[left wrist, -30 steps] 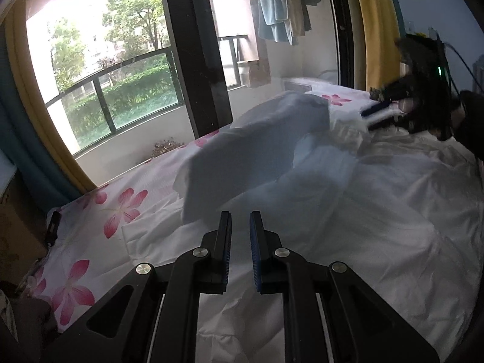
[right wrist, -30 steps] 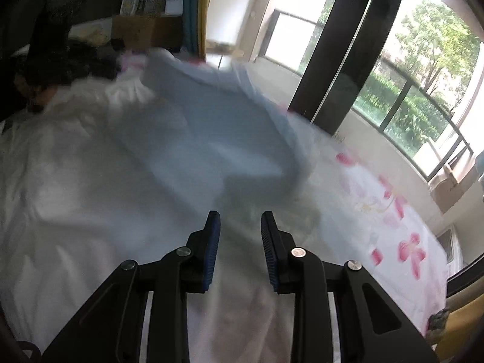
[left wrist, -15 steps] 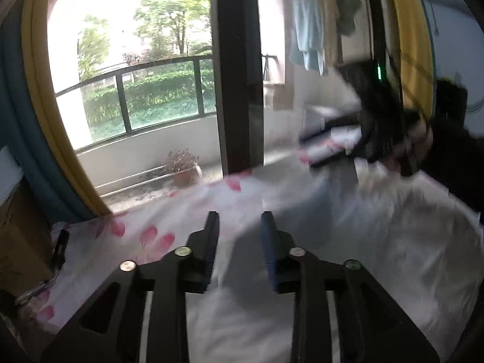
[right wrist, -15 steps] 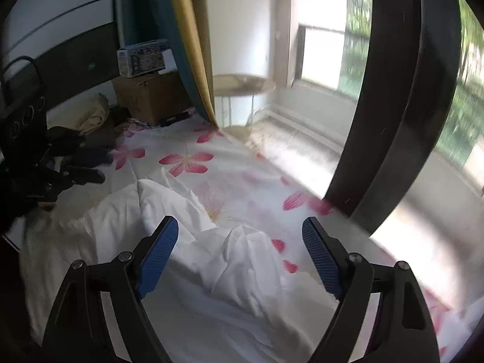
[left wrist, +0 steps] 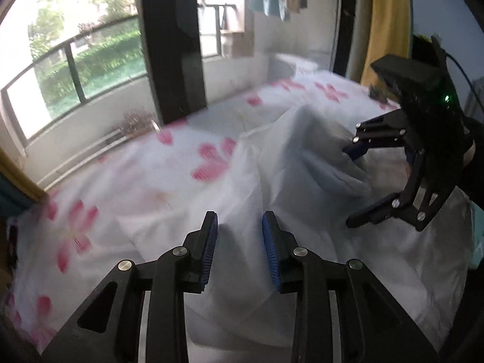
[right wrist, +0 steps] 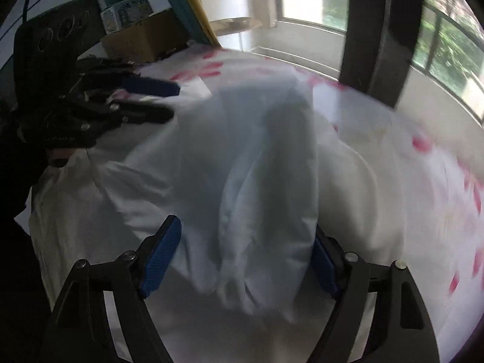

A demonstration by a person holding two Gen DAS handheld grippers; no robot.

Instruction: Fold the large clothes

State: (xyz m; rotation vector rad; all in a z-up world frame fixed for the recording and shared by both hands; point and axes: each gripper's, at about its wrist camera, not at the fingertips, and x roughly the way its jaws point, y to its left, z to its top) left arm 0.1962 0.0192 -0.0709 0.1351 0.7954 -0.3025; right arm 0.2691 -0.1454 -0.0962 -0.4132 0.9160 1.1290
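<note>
- A bunched fold of white garment (right wrist: 266, 187) is seen between the wide-spread jaws of the right claw (right wrist: 245, 257), running away from it
- The left claw (left wrist: 239, 242) is parted, nothing held, the garment just ahead

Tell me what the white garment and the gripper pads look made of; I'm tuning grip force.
White garment: thin woven cloth, probably cotton or a blend, matte; it bunches into soft creases and light shows through the raised fold. Pads on the left gripper: blue ribbed rubber or soft plastic, judging by the fine ridges. The right gripper has the same pads.
</note>
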